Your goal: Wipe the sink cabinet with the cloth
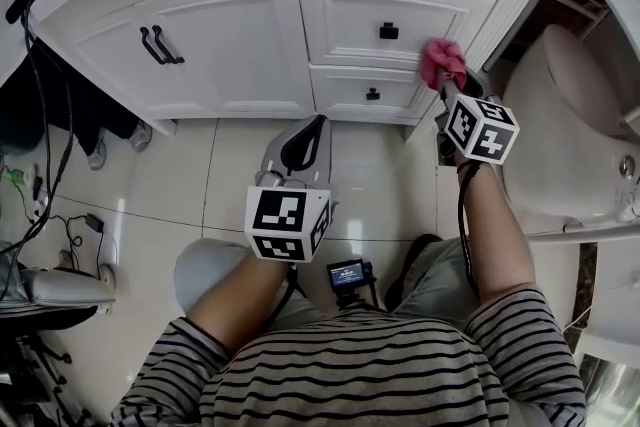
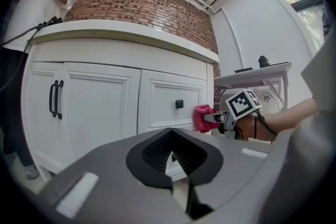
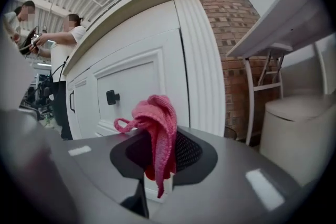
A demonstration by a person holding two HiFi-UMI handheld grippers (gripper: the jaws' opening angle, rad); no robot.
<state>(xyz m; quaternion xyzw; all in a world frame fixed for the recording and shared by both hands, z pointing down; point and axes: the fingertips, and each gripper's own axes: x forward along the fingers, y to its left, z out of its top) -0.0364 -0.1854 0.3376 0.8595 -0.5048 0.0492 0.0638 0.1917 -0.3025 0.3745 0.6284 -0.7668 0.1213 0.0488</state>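
The white sink cabinet has two doors on the left and two drawers with black knobs on the right. My right gripper is shut on a pink knitted cloth, held against or just off the right end of the drawers, beside the fluted corner post. In the right gripper view the cloth bunches up and hangs down over the jaws of the right gripper. My left gripper hangs lower, over the floor tiles in front of the drawers, shut and holding nothing. The left gripper view shows the left gripper, the cabinet and the cloth.
A white toilet stands close on the right of the cabinet. A person stands at the cabinet's left end, with cables on the floor there. A small camera sits between my knees.
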